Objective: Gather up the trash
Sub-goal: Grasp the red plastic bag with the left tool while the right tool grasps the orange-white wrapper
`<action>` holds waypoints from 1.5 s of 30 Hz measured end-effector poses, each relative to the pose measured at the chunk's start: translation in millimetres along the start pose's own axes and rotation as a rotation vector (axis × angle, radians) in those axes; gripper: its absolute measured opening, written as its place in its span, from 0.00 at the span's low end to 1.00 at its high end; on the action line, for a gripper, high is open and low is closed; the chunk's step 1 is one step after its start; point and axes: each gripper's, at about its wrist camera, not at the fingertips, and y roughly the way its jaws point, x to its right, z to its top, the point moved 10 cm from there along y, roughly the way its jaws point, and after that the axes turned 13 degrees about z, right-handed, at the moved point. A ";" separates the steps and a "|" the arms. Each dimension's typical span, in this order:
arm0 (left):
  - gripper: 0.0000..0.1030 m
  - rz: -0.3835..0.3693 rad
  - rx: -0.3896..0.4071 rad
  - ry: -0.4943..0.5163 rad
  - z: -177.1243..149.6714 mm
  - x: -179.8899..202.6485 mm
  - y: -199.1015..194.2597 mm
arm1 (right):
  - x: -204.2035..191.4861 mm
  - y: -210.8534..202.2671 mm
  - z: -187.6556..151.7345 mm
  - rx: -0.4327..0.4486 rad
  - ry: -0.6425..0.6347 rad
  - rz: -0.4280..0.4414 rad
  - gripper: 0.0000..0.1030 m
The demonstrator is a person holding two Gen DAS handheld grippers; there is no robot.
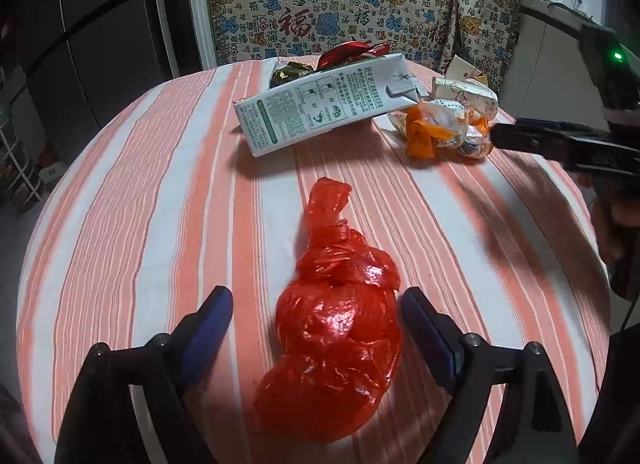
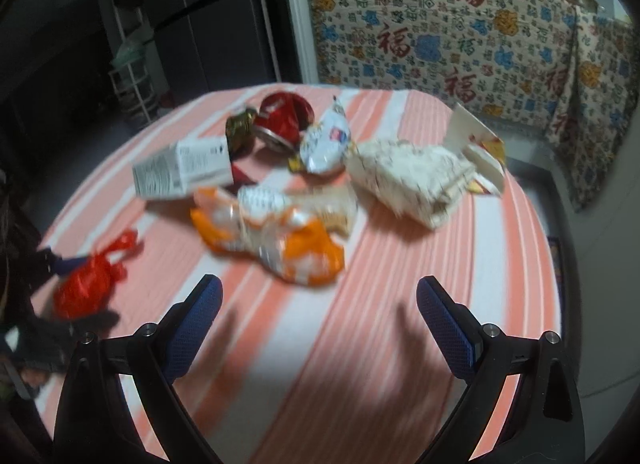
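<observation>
Striped table point(image 1: 160, 224): red bag point(image 1: 332, 340) lies between spread left tool point(image 1: 316, 304) fingers.

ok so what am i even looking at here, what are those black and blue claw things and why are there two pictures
Those claws are two-finger grippers that a person holds, one in each hand; no robot arm is involved. Each carries a wide-angle camera looking out along its fingers, so each picture comes from one gripper.

In the left camera's picture, the left gripper is open around a knotted red plastic bag without squeezing it. The right gripper is open and holds nothing.

Both sit over a round table with a pink and white striped cloth. Trash lies on it: a white milk carton on its side, a crumpled orange and white snack wrapper, a crumpled white paper bag and a shiny red wrapper.
</observation>
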 end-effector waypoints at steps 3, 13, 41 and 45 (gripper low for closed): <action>0.86 0.000 0.000 0.001 0.1 -1.5 0.6 | -12.0 17.2 1.1 -0.043 -0.028 0.073 0.82; 0.86 0.005 0.000 0.000 -1.3 -0.7 -1.0 | -67.7 -6.1 -45.7 -0.169 -0.173 0.282 0.82; 0.86 -0.049 -0.009 0.001 -8.2 -3.4 -14.4 | -73.4 -18.7 -84.2 -0.197 -0.170 0.118 0.70; 0.86 -0.072 -0.012 -0.012 -2.1 -3.4 -20.3 | -80.6 -14.8 -75.4 -0.204 -0.180 0.140 0.71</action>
